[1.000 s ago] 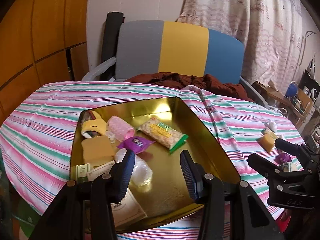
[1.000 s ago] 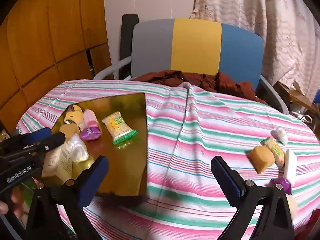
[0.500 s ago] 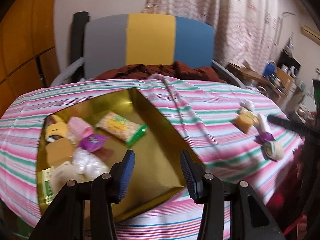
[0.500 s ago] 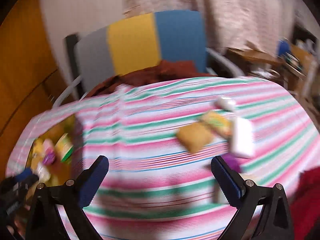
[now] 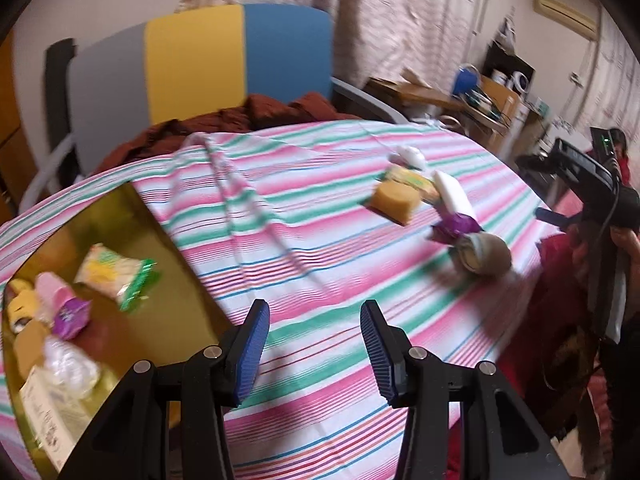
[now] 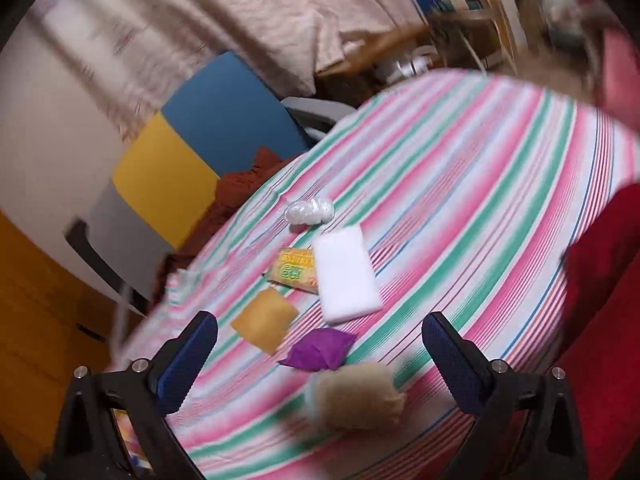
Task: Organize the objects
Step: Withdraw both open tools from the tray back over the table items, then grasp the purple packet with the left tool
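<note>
Striped in pink, green and white, the tablecloth [image 5: 320, 216] covers a round table with a grey, yellow and blue chair [image 5: 200, 76] behind it. Over the last second both cameras have swung away from the gold tray [image 5: 120, 232] toward the loose items on the right side of the cloth; the tray has slid to the left edge of the left wrist view and is gone from the right wrist view. That suggests one deposit is finished and the next pick-up is being lined up.

The left gripper [image 5: 314, 344] hangs over bare cloth, jaws apart and empty. The right gripper [image 6: 320, 354] is spread wide and empty, with the purple packet [image 6: 320, 349] and a blurred beige roll [image 6: 354, 396] lying between its fingers' lines of sight. Just beyond lie a tan square pouch [image 6: 264, 320], a white block [image 6: 346, 276], a yellow-green snack pack [image 6: 294, 270] partly under the block, and a clear crumpled wrapper [image 6: 308, 211].

These pieces sit close together, some touching, so closing on one may nudge its neighbours. The tray already holds several packets [image 5: 116, 276].
</note>
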Tool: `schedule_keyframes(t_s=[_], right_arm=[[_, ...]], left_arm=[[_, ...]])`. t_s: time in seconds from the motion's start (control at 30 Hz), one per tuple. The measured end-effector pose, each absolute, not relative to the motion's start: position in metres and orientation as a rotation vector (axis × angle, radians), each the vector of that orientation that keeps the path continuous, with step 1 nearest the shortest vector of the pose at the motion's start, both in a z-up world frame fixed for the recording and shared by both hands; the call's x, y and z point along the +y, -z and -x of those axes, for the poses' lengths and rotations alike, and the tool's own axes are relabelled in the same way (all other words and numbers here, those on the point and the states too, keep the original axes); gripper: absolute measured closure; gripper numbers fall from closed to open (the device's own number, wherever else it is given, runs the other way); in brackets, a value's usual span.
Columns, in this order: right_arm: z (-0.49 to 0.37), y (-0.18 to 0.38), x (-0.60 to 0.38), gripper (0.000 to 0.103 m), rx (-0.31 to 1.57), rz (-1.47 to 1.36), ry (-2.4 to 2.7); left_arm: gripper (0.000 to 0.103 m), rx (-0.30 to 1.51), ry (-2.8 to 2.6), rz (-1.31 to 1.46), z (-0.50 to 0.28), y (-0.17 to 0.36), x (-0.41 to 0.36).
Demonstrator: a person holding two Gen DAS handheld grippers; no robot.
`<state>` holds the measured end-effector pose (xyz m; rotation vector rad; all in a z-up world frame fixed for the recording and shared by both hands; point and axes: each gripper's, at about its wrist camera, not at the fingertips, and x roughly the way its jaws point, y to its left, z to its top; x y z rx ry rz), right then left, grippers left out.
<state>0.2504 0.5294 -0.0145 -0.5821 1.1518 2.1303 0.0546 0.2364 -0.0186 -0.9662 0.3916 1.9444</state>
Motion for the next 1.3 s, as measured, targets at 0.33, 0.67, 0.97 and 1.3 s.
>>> schedule_keyframes(t_s=[0.33,0.67,0.97,1.3], right_arm=[[-0.264,0.022,0.533,0.0,1.297,0.431,-2.182],[-0.267,0.024,0.538,0.0,1.363,0.364,-2.24],[-0.266,0.026,0.539,0.0,1.384,0.361,-2.261],[-0.263,0.029,0.54,0.0,1.397,0.391,-2.259]], left_arm=[[0.055,0.372,-1.753,1.019,-0.062,0.026,0.304],[0.055,0.384,-1.573,1.039,-0.075,0.033,0.393],[0.054,0.375,-1.462,1.172,-0.074,0.055,0.466],[0.054,0.545,-1.453,1.231,-0.078,0.088,0.511]])
